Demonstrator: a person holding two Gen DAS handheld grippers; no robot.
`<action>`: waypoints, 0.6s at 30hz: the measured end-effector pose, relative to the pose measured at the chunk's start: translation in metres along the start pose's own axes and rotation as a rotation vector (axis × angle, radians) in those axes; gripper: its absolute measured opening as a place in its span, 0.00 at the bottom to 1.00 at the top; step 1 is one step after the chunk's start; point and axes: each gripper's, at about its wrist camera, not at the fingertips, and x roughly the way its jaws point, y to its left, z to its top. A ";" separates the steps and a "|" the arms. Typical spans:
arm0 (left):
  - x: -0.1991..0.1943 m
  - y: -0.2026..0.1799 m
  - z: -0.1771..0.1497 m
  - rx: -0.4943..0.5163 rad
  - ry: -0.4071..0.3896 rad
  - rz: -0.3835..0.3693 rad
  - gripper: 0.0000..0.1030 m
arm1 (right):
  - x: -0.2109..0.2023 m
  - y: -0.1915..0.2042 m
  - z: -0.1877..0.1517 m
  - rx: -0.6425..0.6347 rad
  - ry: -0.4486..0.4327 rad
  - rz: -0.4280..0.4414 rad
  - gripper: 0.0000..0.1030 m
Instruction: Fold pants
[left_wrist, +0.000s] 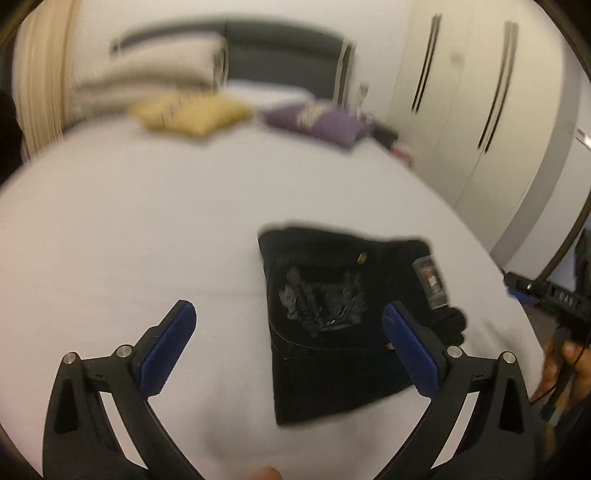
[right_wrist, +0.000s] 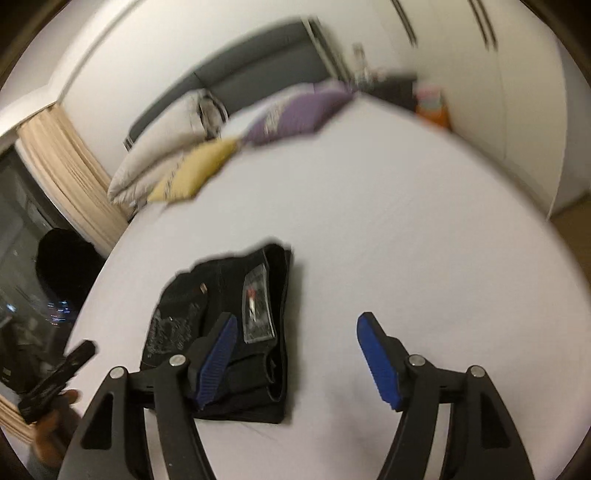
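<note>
The left hand-held gripper (left_wrist: 288, 328) is hovering over the bed with its blue pads (left_wrist: 168, 350) standing wide apart and nothing between them but white sheet and the near edge of the garment. The right hand-held gripper (right_wrist: 295, 354) is likewise hanging with its jaws spread, its blue pads (right_wrist: 376, 362) pressing on nothing; its left finger is showing in front of the cloth in the right wrist view, without clamping it.

The pants (left_wrist: 332, 321) are lying folded into a compact black bundle on the bed (left_wrist: 129, 240), just ahead of both tools. In the left wrist view the bundle is sitting slightly right of centre, with a grey embroidered pattern facing up and a small clear tag (left_wrist: 430, 284) resting near its right edge. In the right wrist view the same bundle (right_wrist: 192, 321) is lying left of centre.

At the right edge of the left wrist view, a hand (left_wrist: 565, 365) is gripping the other tool's handle. Further back, a yellow cushion (left_wrist: 188, 114) and a purple cushion (left_wrist: 317, 122) are lying side by side near the dark headboard (left_wrist: 280, 55), with pale pillows (left_wrist: 147, 70) stacked to their left. White wardrobe doors (left_wrist: 472, 110) are standing beyond the bed's right side, and a beige curtain (right_wrist: 70, 177) is hanging at the left in the right wrist view. Both views are blurred.
</note>
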 end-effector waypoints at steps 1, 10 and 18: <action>-0.025 -0.010 0.001 0.035 -0.066 0.032 1.00 | -0.019 0.010 0.001 -0.041 -0.054 -0.027 0.76; -0.180 -0.056 0.012 0.109 -0.371 0.282 1.00 | -0.173 0.105 -0.001 -0.351 -0.510 -0.100 1.00; -0.232 -0.066 0.010 0.060 -0.256 0.180 1.00 | -0.248 0.130 -0.015 -0.311 -0.526 -0.038 1.00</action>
